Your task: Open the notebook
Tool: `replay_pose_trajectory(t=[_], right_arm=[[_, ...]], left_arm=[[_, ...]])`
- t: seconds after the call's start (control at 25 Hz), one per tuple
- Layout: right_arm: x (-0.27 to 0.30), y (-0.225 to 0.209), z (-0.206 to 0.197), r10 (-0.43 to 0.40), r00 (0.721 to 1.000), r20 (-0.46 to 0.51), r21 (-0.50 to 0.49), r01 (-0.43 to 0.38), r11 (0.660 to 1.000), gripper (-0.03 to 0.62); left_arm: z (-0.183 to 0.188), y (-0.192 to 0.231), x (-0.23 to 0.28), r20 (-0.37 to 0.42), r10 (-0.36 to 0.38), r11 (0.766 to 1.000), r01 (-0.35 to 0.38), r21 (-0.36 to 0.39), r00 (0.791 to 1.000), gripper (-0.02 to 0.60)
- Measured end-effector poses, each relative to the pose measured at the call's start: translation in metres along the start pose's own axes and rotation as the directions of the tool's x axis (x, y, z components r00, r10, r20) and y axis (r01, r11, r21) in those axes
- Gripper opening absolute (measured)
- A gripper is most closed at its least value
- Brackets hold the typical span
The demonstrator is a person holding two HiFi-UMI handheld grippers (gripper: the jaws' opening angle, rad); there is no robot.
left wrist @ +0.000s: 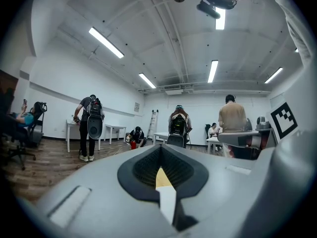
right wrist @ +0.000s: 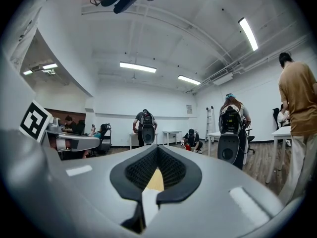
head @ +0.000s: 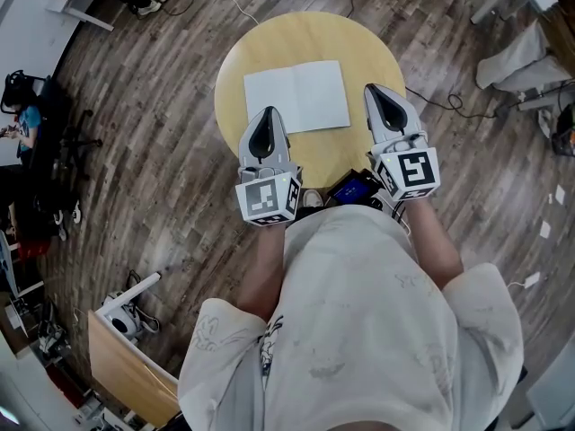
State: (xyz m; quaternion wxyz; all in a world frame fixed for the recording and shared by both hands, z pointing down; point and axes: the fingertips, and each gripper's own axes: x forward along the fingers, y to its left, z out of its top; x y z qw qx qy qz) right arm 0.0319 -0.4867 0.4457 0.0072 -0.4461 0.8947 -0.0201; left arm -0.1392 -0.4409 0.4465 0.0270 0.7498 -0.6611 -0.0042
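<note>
The notebook (head: 296, 97) is seen lying flat in the middle of the round desk (head: 305, 34), apparently spread open already, so little is judged left. The fingers of the left gripper (head: 267, 115) and right gripper (head: 377, 92) are pressed together, empty, beside it.

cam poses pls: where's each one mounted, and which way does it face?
Head view: on the person's head, looking steeply down at table and notebook; shows left gripper, right gripper, forearms, shirt.
Left gripper view: on left gripper, facing level across the room; own jaws below, right gripper at right edge.
Right gripper view: on right gripper, facing level likewise; own jaws below, left gripper at left edge.
Shared: both gripper views show the ladder.
</note>
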Motion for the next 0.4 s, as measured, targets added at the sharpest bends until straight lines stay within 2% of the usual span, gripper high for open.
replay_pose_trajectory(t=[0.4], right_arm=[[0.004, -0.005, -0.008, -0.004, 1.000, -0.001, -0.002, 0.004, 1.000, 0.005]], left_arm=[[-0.007, 0.001, 0.006, -0.002, 0.002, 1.000, -0.002, -0.003, 1.000, 0.018]])
